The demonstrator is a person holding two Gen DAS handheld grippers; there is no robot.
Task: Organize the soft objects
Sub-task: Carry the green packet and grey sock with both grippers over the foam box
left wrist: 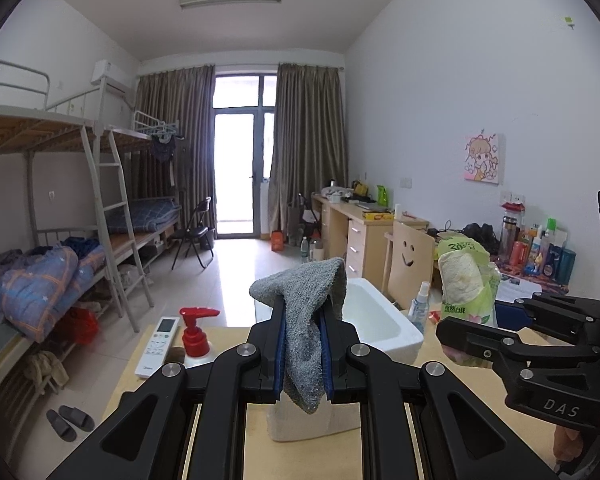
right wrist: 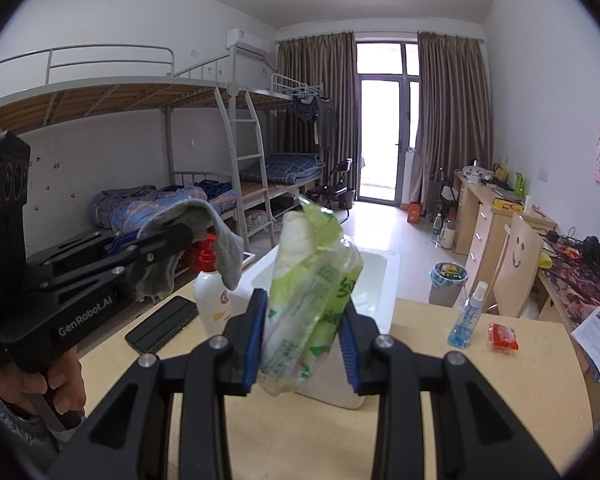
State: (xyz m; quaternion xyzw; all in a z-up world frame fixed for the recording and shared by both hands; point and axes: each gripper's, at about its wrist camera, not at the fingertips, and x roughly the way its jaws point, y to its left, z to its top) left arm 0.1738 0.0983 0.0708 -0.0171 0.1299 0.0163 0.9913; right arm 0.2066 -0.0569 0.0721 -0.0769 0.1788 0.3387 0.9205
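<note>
Left claw (left wrist: 303,354) (GenRobot.AI) clamping grey towel (left wrist: 306,312), right claw (right wrist: 306,344) (DAS) pinching green packet (right wrist: 312,280)

**Daylit room, blown-out door, heavy fisheye**

Daylight entered through the tall glass balcony door (left wrist: 240,160), which was overexposed to white and laid a pale sheen on the glossy tiled floor (left wrist: 228,264). The long ceiling tube lamp (left wrist: 231,1) looked unlit. Both views were sharp at centre, with straight lines bowed toward the edges and black vignetted corners. Shadows were soft.

Wooden table (right wrist: 480,400) — foam box (right wrist: 374,304), spray bottle (right wrist: 466,316), phone (right wrist: 162,325)
</note>
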